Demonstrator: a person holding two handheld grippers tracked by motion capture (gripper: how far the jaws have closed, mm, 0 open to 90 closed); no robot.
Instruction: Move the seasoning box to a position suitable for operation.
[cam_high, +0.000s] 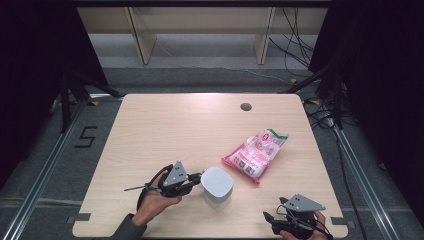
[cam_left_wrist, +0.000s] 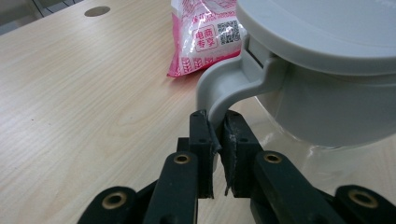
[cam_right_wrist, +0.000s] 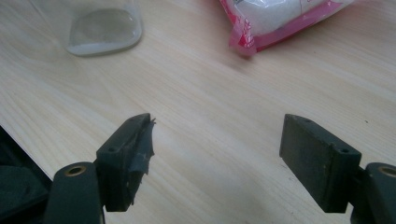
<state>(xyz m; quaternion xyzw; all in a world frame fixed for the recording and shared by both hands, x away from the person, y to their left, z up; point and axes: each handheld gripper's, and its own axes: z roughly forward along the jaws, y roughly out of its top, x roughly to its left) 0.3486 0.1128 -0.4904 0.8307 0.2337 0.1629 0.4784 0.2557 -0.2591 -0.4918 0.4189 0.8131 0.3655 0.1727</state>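
Observation:
A clear jug with a pale grey lid and a curved grey handle stands near the table's front edge. My left gripper reaches it from the left, and in the left gripper view both pads press on the lower end of that handle. My right gripper rests at the front right corner, its jaws wide apart over bare wood with nothing between them. A pink and white bag lies flat to the right of the jug. The right gripper view also catches the jug's clear base.
The light wooden table has a round cable hole near its far edge. Dark stands and cables line the floor on both sides, and a wooden bench stands beyond the table.

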